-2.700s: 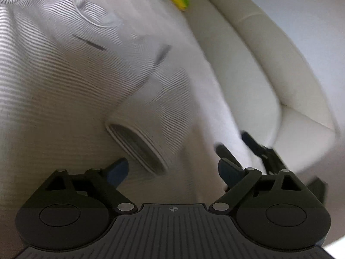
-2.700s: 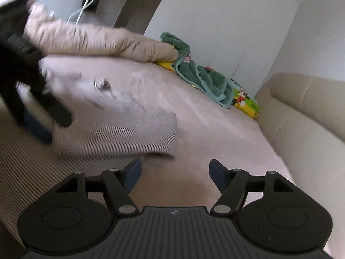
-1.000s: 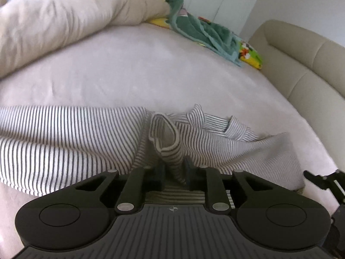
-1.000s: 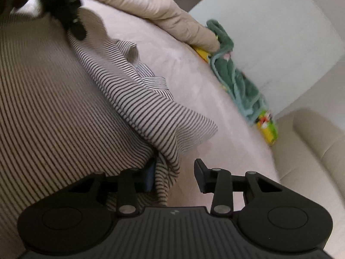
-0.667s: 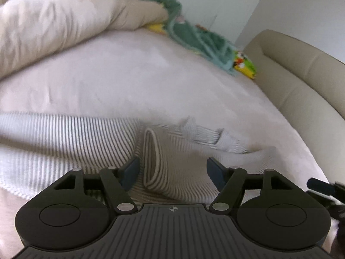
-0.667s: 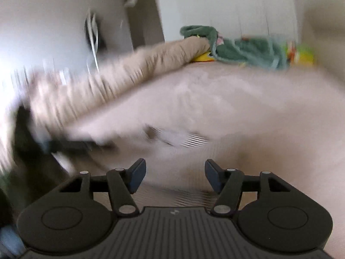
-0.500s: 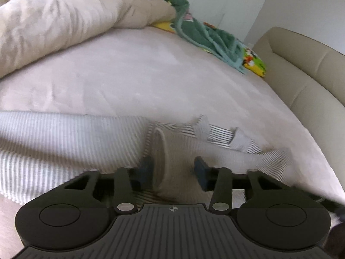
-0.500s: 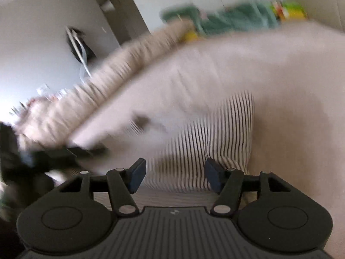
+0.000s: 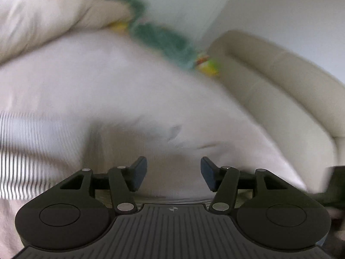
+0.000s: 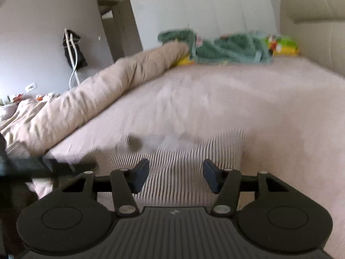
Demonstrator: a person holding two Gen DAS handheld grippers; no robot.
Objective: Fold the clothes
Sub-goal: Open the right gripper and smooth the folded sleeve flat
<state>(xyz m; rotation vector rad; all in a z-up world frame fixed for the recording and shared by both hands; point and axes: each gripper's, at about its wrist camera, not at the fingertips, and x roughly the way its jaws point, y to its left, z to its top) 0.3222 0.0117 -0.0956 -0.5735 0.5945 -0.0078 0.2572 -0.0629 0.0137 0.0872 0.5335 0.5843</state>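
Observation:
A black-and-white striped garment (image 10: 183, 161) lies on the pale pink bed (image 10: 237, 99). In the left wrist view it is blurred and spreads from the left edge (image 9: 32, 151) toward the middle. My left gripper (image 9: 173, 173) is open and empty just above the garment. My right gripper (image 10: 175, 176) is open and empty over the garment's near part. The left gripper's dark body (image 10: 43, 166) shows at the left of the right wrist view.
A rolled beige duvet (image 10: 103, 95) lies along the bed's left side. A green towel (image 10: 226, 47) and a yellow-green item (image 10: 284, 45) lie at the far end. A cream padded headboard (image 9: 280, 90) borders the bed on the right.
My left gripper let go of the striped fold, opened wide and is swinging, so its view blurs. My right gripper stays open and its view has steadied over the garment.

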